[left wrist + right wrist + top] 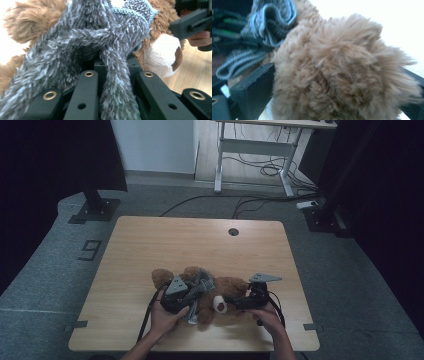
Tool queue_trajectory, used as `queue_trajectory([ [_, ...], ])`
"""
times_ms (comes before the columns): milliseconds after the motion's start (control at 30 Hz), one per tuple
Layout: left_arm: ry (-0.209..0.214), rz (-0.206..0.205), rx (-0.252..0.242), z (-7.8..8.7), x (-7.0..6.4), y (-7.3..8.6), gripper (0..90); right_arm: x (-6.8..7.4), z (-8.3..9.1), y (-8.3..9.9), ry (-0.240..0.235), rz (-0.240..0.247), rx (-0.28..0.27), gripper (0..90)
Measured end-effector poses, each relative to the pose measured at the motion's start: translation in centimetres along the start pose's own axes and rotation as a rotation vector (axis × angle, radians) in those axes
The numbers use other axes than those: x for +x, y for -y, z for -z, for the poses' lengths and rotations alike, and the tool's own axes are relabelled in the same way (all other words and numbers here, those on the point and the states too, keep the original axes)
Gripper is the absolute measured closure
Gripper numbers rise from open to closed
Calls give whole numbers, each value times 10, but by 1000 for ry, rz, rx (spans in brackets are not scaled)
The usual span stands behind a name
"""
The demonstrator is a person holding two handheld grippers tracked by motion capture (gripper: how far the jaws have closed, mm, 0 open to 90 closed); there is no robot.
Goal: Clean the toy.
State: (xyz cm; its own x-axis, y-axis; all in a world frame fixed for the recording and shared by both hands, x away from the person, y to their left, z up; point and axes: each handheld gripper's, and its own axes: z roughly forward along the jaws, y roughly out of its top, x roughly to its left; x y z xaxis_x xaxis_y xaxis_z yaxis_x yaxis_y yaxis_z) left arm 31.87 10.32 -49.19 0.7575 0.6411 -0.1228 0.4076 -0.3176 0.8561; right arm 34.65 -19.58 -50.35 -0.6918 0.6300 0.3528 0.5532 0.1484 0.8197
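A brown plush bear (227, 292) with shaggy fur lies near the front edge of the wooden table (150, 245), its long axis across the table, white muzzle toward the person. The left gripper (116, 82) is clamped on a strand of its fuzzy grey knitted scarf (95, 42). The right gripper (337, 82) seems to squeeze the round furry head.

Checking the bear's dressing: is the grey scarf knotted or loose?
Knotted: the grey scarf strands cross over each other at the teddy bear, one tail between the left gripper's jaws.
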Motion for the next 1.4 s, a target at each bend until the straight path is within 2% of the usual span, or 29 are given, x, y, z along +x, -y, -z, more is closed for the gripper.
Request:
queue_trajectory([
  [67, -1, 1, 0, 0, 0, 0, 768, 3, 2, -1, 5, -22, -9, 0],
  [167, -4, -1, 2, -1, -1, -1, 769, 9, 2, -2, 39, -27, 2, 0],
  [267, -3, -2, 0, -1, -1, 0, 769, 10, 2, -1, 47, -48, -12, 0],
  [333, -6, -2, 3, -2, -2, -1, 768, 13, -3, 1, 77, -33, -8, 0],
  [467, -2, 2, 5, -2, -2, -1, 768, 16, -7, 2, 107, -13, 2, 0],
  [600, -4, -4, 9, -3, -3, -2, 768, 16, -8, 6, 107, 2, 3, 101],
  [767, 6, 10, 14, -2, -2, -5, 767, 12, -5, 10, 95, -9, -16, 268],
  [833, 11, 12, 19, 0, -4, -14, 766, 11, -3, 12, 98, -13, -32, 324],
  [933, 24, -19, 32, -1, -14, -37, 765, 11, -1, 14, 105, 1, -52, 375],
  [1067, 50, -76, 25, -18, -35, -77, 762, 16, 0, 16, 130, 46, -66, 392],
  [1200, 74, -112, 69, -53, -58, -108, 760, 20, 2, 19, 152, 82, -85, 398],
  [1267, 63, -140, 124, -73, -67, -114, 756, 22, 2, 20, 162, 101, -92, 398],
  [1333, 41, -144, 177, -90, -70, -111, 747, 24, 2, 21, 178, 126, -96, 398],
  [1400, 30, -131, 176, -96, -67, -103, 748, 25, 2, 21, 196, 138, -95, 408],
])
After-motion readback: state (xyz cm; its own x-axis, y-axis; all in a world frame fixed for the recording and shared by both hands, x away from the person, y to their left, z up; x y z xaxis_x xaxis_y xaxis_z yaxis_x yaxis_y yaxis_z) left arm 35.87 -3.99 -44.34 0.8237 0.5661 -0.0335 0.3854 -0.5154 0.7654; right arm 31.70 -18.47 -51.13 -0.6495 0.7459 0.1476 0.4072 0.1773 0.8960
